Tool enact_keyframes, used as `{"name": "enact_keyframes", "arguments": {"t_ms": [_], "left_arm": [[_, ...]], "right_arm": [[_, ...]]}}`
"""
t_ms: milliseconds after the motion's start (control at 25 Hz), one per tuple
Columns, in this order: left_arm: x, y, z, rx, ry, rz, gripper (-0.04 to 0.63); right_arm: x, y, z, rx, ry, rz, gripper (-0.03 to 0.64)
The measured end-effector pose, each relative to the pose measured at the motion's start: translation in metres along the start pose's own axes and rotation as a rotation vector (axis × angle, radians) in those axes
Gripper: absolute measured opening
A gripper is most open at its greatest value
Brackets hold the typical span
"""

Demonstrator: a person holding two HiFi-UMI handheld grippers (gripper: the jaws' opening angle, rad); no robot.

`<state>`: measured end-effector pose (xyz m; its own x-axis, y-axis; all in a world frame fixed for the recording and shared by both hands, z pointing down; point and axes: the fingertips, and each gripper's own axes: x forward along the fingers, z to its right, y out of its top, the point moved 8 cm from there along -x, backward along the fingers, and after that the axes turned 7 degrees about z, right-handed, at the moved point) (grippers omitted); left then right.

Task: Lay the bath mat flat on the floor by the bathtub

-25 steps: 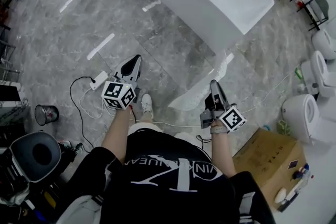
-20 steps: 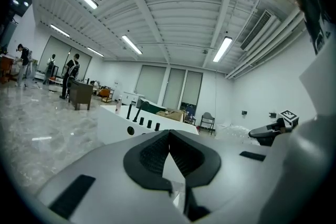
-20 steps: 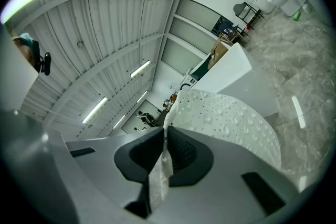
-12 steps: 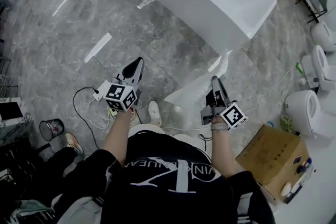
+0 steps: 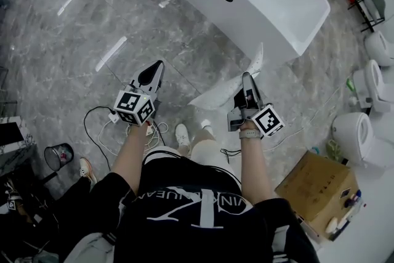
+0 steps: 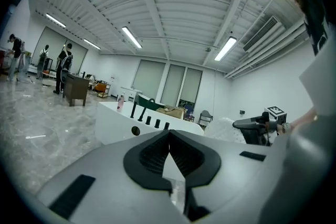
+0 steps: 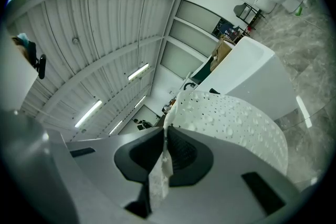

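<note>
mat edge, right gripper clamped (tub near)

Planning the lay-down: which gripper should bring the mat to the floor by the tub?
Right, probably. The right gripper is shut on the mat, near the tub. The left gripper is shut, empty, apart from the mat; it could only help spread it.

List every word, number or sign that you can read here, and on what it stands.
Black shirt: white lettering, upside down and creased; not surely readable.
Marker cubes: black square patterns only, no words.
Cardboard box: small sticker, too small to read.
Bath mat: none.
</note>
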<state>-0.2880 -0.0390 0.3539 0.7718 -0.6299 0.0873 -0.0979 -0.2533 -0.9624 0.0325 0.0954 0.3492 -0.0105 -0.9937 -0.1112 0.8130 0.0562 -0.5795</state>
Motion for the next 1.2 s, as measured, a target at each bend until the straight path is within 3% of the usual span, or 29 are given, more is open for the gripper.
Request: {"name": "enact_keyframes", "arguments": {"t_ms": [200,480,640,1200], "left_arm": [[0.019,0.003,-0.027,0.007,0.003,-0.005,0.017],[0.065,0.008,-0.081,-0.007,0.019,-0.02,0.017],[0.097,0.016,-0.107,-0.017,0.019,-0.033,0.017],[0.179,-0.012,-0.171,-0.055,0.015,-0.104,0.017]], "right_arm": [[0.044,-0.011,0.013,0.033,-0.047,-0.03,0.038],[0.116,-0.032,0.04,0.065,-0.036,-0.049,0.038],[0.145,-0.04,0.059,0.076,-0.133,-0.081,0.038],[0.258,-0.081,0.111,0.089,-0.19,-0.215,0.038]]}}
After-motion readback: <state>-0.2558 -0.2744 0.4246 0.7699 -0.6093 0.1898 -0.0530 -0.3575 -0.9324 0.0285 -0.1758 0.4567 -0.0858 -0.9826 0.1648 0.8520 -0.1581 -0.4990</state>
